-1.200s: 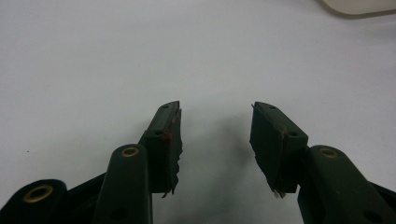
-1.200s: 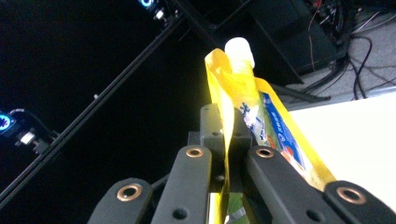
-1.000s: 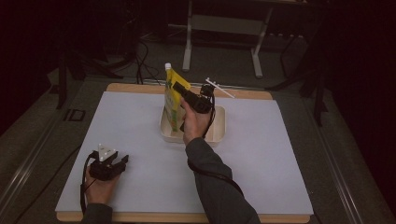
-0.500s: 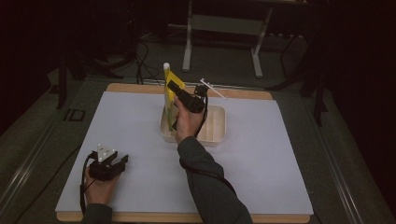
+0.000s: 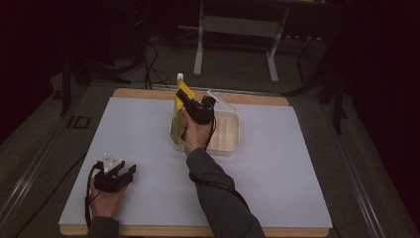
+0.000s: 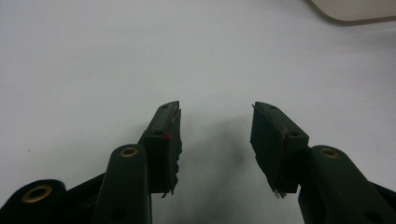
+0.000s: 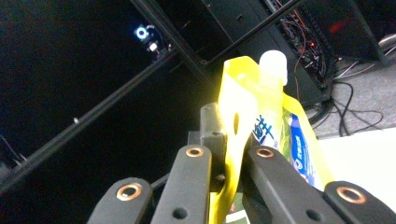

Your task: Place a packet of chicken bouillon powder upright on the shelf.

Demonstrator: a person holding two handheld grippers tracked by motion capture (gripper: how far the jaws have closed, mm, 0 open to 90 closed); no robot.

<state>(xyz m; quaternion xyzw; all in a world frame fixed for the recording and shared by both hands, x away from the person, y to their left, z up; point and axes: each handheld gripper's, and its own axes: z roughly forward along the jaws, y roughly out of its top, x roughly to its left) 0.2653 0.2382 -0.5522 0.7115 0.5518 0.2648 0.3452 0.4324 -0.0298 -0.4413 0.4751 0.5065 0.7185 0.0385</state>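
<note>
A yellow spouted pouch [image 5: 178,111] with a white cap stands upright at the left end of a cream tray [image 5: 229,135] near the table's far edge. My right gripper [image 5: 190,105] is shut on the pouch's upper edge. In the right gripper view the jaws pinch the yellow film [image 7: 243,107] just beside the cap. Whether the pouch's bottom rests in the tray is hidden by the hand. My left gripper [image 5: 124,171] lies at the front left of the table. Its jaws [image 6: 215,114] stand open over bare white surface with nothing between them.
A white sheet [image 5: 297,168] covers the table, with a wooden rim [image 5: 247,98] at the far edge. A metal stand [image 5: 235,29] and cables [image 5: 148,59] are on the dark floor behind. The tray's corner [image 6: 355,10] lies ahead and right of the left gripper.
The right hand has moved a little left and down with the pouch, bringing it lower at the tray's left end. The left gripper has not moved.
</note>
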